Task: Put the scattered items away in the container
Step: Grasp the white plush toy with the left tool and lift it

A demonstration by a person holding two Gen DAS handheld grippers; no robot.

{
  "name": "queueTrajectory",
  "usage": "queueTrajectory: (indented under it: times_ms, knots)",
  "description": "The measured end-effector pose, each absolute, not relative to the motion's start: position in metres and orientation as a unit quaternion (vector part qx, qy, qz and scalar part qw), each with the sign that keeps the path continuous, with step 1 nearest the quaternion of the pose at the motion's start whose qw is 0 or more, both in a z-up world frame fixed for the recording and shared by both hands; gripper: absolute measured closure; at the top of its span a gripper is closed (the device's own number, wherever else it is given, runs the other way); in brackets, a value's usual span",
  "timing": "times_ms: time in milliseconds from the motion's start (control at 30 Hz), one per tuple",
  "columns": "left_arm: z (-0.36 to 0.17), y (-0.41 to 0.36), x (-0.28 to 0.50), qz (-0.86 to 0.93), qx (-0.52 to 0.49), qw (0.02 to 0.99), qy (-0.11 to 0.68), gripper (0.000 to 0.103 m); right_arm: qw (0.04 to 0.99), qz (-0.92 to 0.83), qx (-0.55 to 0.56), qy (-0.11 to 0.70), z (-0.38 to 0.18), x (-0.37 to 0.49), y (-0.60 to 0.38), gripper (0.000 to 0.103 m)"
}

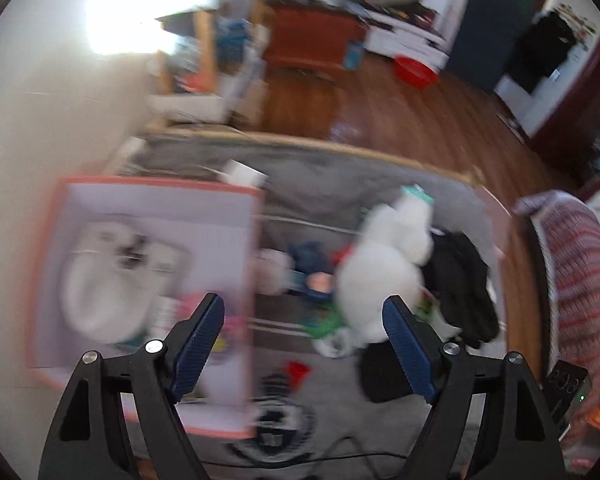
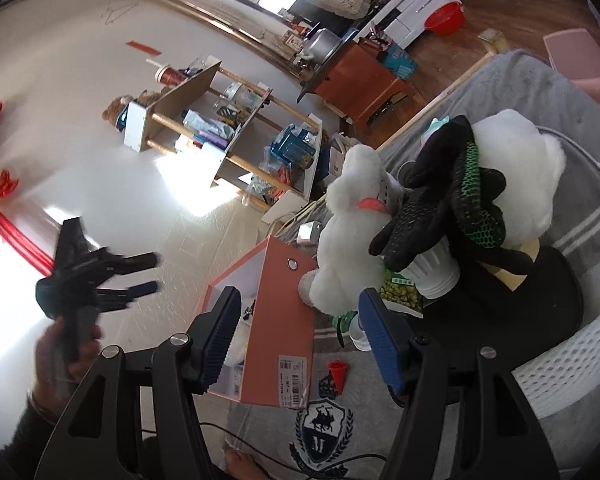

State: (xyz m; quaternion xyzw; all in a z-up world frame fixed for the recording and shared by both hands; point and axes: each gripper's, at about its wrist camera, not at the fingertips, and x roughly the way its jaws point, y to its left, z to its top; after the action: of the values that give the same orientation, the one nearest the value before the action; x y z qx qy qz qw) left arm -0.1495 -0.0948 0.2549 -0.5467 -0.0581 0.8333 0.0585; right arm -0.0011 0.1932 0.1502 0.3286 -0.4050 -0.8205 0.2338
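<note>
The box (image 1: 148, 280) lies open-side up on the grey blanket (image 1: 340, 184), its pink rim toward the pile, so things can be dropped in from above. White items already sit inside it, though blur hides what they are. The left gripper (image 1: 304, 344) hangs above the box's near edge, pointing steeply down, its jaws wide apart with nothing between them; in my judgement that fits a drop just made or a reach about to begin. In the right-wrist view the same gripper (image 2: 140, 276) shows off to the left, held in a hand (image 2: 66, 354) and clear of everything.

The right gripper (image 2: 296, 336) points nearly level at the box's side wall (image 2: 284, 320), jaws half apart and empty, probably waiting its turn.

Most clutter is still out: a white plush (image 2: 352, 236), black gloves (image 2: 432, 208) draped over a second plush (image 2: 516, 168), a snack packet (image 2: 402, 296) and a red cone (image 2: 338, 374) on the blanket. They lie heaped just beside the box, so each transfer should be short.
</note>
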Motion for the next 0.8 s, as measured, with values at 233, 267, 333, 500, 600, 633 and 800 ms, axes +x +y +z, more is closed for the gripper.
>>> queueTrajectory:
  times_ms: [233, 267, 333, 500, 600, 633, 800]
  knots:
    - [0.179, 0.01, -0.191, 0.81, -0.579, 0.092, 0.023, 0.022, 0.23, -0.815, 0.327, -0.419, 0.147, -0.006, 0.199, 0.041]
    - [0.173, 0.019, -0.197, 0.811, -0.577, 0.091, 0.039, 0.022, 0.23, -0.813, 0.327, -0.424, 0.146, -0.007, 0.2, 0.041]
    - [0.161, 0.04, -0.213, 0.811, -0.573, 0.094, 0.067, 0.022, 0.234, -0.807, 0.324, -0.434, 0.144, -0.008, 0.202, 0.041]
    - [0.113, 0.069, -0.247, 0.791, -0.597, 0.096, 0.1, 0.022, 0.244, -0.8, 0.327, -0.44, 0.139, -0.016, 0.202, 0.041]
    - [0.073, 0.061, -0.259, 0.762, -0.634, 0.07, 0.11, 0.0, 0.251, -0.8, 0.338, -0.428, 0.135, -0.023, 0.196, 0.041]
    - [0.064, 0.051, -0.261, 0.751, -0.653, 0.081, 0.064, 0.005, 0.254, -0.799, 0.342, -0.425, 0.133, -0.026, 0.195, 0.041]
    - [0.089, 0.026, -0.251, 0.758, -0.646, 0.091, -0.004, 0.021, 0.256, -0.798, 0.351, -0.417, 0.127, -0.03, 0.192, 0.041]
